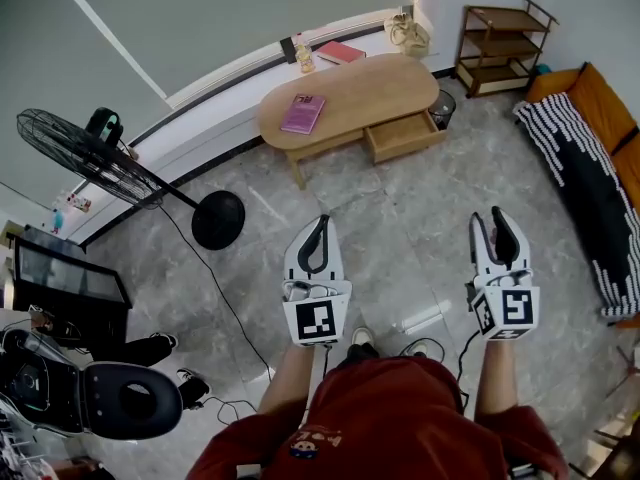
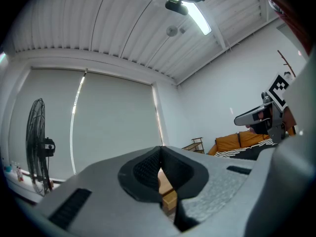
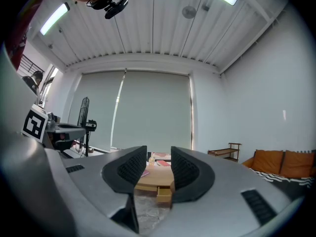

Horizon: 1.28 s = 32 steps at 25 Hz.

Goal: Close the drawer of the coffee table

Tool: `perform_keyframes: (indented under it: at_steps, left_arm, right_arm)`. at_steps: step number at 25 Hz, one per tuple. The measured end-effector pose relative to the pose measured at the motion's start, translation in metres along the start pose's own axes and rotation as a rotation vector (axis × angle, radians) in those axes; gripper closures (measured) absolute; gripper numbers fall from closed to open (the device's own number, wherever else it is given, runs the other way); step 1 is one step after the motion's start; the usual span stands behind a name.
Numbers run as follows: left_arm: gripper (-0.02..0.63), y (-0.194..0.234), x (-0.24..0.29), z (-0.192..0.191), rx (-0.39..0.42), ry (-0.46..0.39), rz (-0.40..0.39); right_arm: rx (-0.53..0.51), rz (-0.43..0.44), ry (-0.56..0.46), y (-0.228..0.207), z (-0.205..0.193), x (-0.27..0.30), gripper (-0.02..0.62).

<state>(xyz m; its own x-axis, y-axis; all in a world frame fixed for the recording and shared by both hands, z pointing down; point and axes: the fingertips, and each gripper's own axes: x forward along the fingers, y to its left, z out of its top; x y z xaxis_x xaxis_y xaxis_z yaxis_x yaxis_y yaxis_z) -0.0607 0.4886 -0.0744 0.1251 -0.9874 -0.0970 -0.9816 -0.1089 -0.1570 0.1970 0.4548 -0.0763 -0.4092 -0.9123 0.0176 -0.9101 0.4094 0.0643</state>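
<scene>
Head cam: worn on the person (image 1: 380, 418), looks steeply down, wide angle. Left gripper (image 1: 321, 220) and right gripper (image 1: 489, 218) sit low in frame, close; table (image 1: 350, 93) is far off at top centre.
Left gripper cam: rides behind that gripper's jaws and faces along them, tipped a bit up. Mostly ceiling (image 2: 123, 28); the table is only a sliver past the jaws.
Right gripper cam: same mount, about level, table dead ahead between the jaws, distant.
Overlap: all three catch table, fan (image 1: 85, 153), shelf (image 1: 500, 43) and sofa (image 1: 600, 118). Each gripper cam also catches the other gripper at its frame edge.
</scene>
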Motion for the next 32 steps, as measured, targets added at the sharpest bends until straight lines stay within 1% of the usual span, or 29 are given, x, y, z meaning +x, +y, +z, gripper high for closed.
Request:
perform_keyframes:
  at_steps: [3,9,14,18,23,28,32]
  left_arm:
    - [0.598,0.008,-0.001,0.002,0.009,-0.011,0.002]
    - [0.598,0.028,-0.005,0.001,0.030,-0.020,0.010]
    - [0.598,0.047,-0.011,-0.009,0.051,-0.024,0.002]
    - [0.598,0.065,-0.015,-0.020,0.056,-0.019,-0.019]
    - [0.598,0.095,-0.011,-0.030,0.014,-0.009,-0.011]
    - [0.598,0.100,0.000,-0.039,-0.006,-0.003,-0.016]
    - [0.598,0.101,0.018,-0.045,0.002,0.005,-0.017]
  right_arm:
    - [0.011,0.006,-0.010,0.007,0.001,0.004,0.400]
    - [0.015,0.004,-0.028,0.022,0.004,0.014,0.360]
    - [0.010,0.008,-0.046,0.044,0.003,0.021,0.357]
    - [0.006,-0.012,-0.045,0.064,0.000,0.025,0.357]
    - [-0.015,-0.020,-0.003,0.085,-0.002,0.038,0.357]
    - [-0.009,-0.037,0.009,0.082,-0.005,0.050,0.357]
    - [0.002,-0.034,0.019,0.072,-0.011,0.068,0.357]
